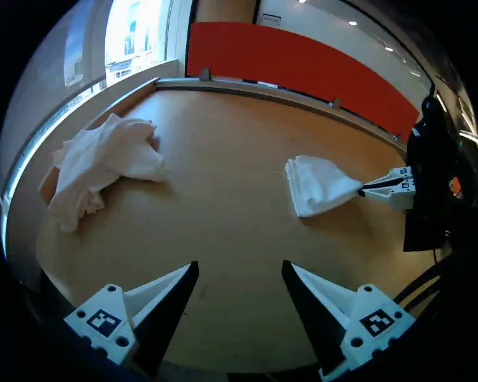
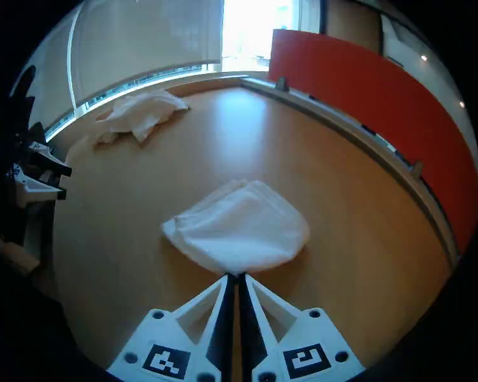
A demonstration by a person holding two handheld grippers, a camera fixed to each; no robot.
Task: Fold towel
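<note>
A folded white towel lies on the wooden table. My right gripper is shut on the towel's near corner, where the cloth tapers into the fingertips. Hovering over bare wood in front of the towel, my left gripper is open and holds nothing. It also appears at the left edge of the right gripper view, fingers apart. A crumpled pile of white towels rests near the window-side edge of the table.
A red panel runs along the table's far edge behind a raised rim. Windows line the other side. A person's dark clothing stands at the table's right side.
</note>
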